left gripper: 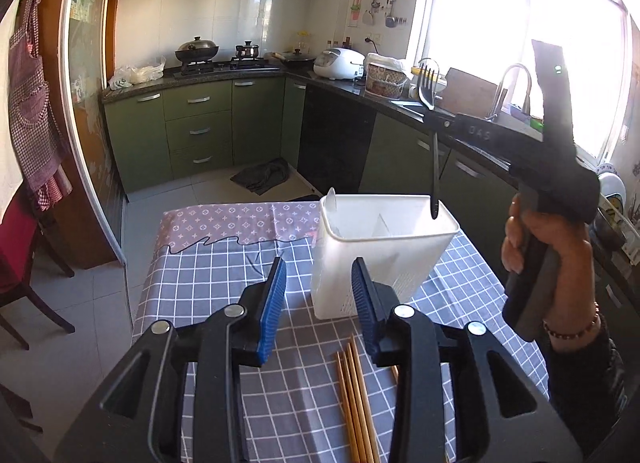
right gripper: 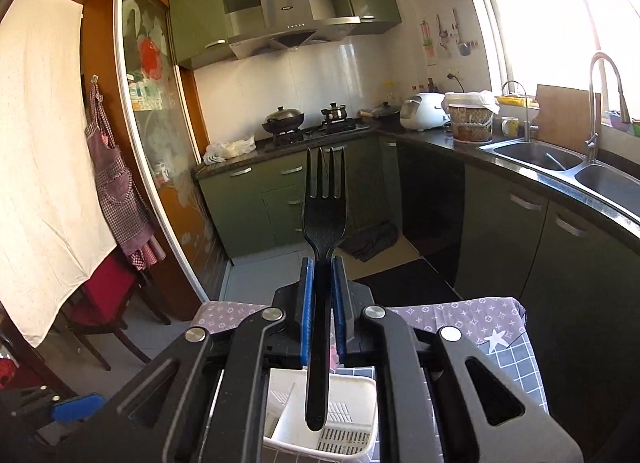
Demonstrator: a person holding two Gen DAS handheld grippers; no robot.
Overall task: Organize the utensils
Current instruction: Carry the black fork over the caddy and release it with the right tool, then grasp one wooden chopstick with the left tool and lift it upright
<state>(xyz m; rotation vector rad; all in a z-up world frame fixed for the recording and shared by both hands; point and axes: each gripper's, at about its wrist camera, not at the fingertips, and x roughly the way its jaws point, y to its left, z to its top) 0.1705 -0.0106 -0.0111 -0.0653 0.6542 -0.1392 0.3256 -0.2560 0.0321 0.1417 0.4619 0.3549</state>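
The right gripper [right gripper: 323, 275] squeezes a black fork [right gripper: 325, 199] by its handle, prongs up; the handle's end hangs just inside the white basket [left gripper: 384, 251] on the checked tablecloth [left gripper: 208, 283]; the left gripper [left gripper: 319, 295] is wide apart and holds nothing; chopsticks [left gripper: 356, 403] lie near it.

Left hand-held gripper [left gripper: 319, 305]: jaws apart, nothing between them.
Caddy [left gripper: 380, 255]: white, upright on the surface [left gripper: 208, 283], just ahead.
Chopsticks [left gripper: 356, 403]: below, flat on the surface.
Fork [left gripper: 432, 131]: black, tines up, handle tip in the caddy, held by the right hand-held gripper [left gripper: 442, 123].
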